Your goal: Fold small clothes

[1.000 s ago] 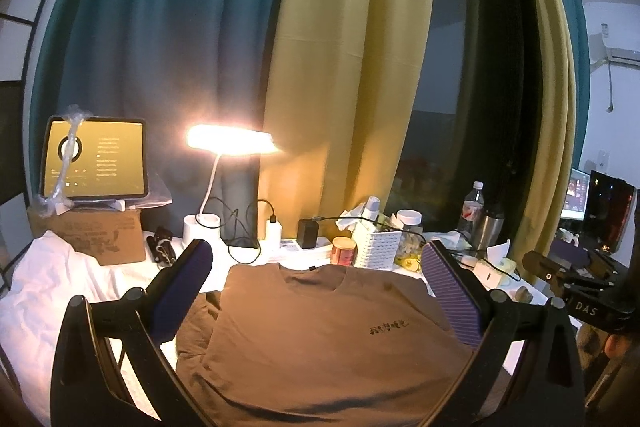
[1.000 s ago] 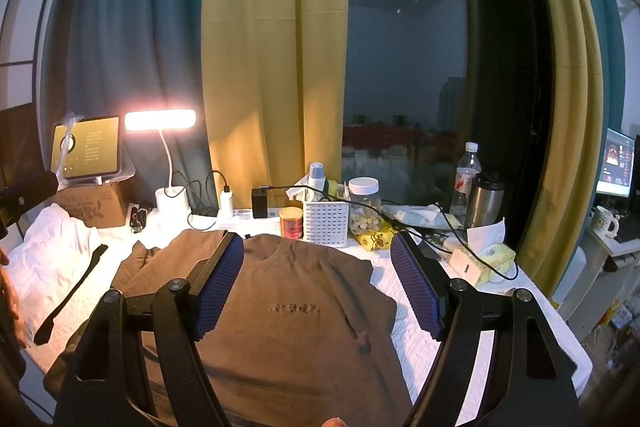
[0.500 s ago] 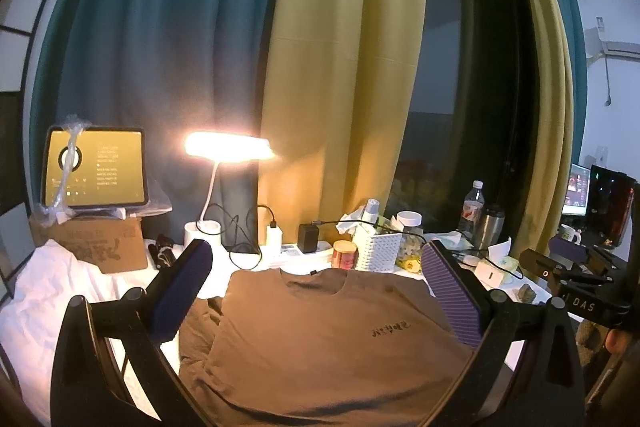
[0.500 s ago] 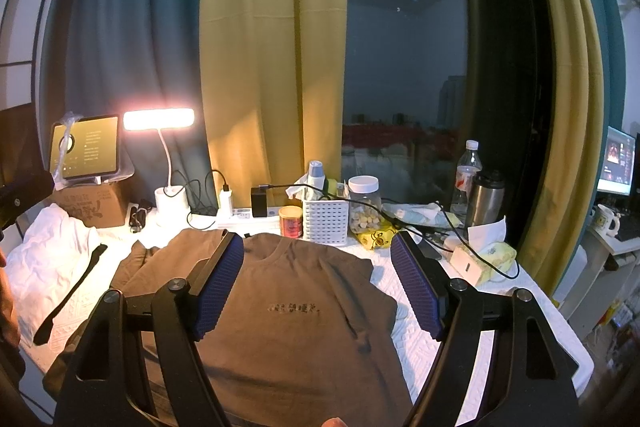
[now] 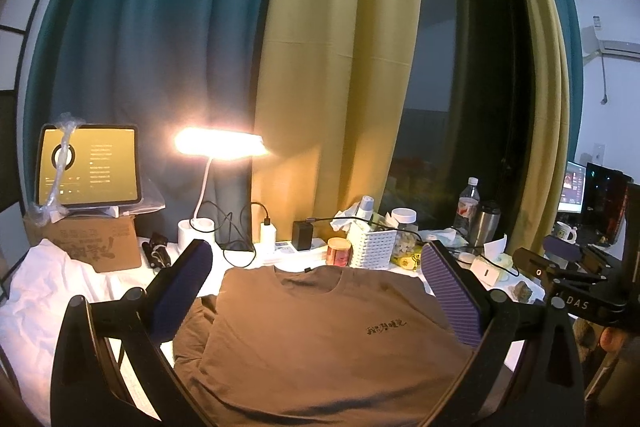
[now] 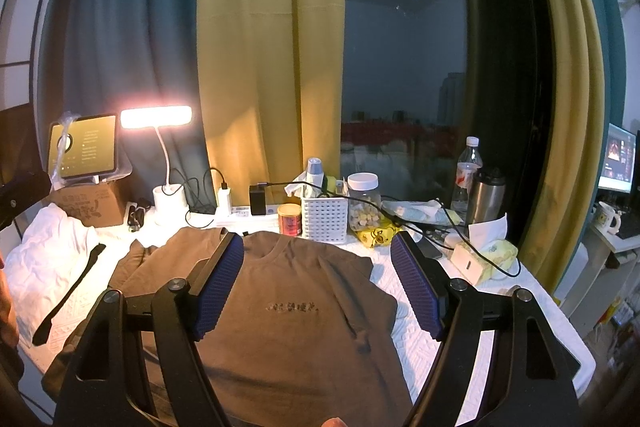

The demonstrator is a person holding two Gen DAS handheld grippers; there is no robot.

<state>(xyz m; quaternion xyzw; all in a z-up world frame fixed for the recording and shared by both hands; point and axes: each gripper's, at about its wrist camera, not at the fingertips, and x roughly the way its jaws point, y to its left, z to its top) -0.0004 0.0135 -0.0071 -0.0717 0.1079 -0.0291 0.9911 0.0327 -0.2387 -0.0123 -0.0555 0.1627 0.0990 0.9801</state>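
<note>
left wrist: t-shirt [image 5: 320,339] flat beneath open gripper [image 5: 316,291].

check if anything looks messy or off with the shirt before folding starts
The brown t-shirt lies front up and mostly flat, but its sleeve on the lamp side is bunched in wrinkles instead of spread out. Both grippers, left and right, are open above it.
</note>
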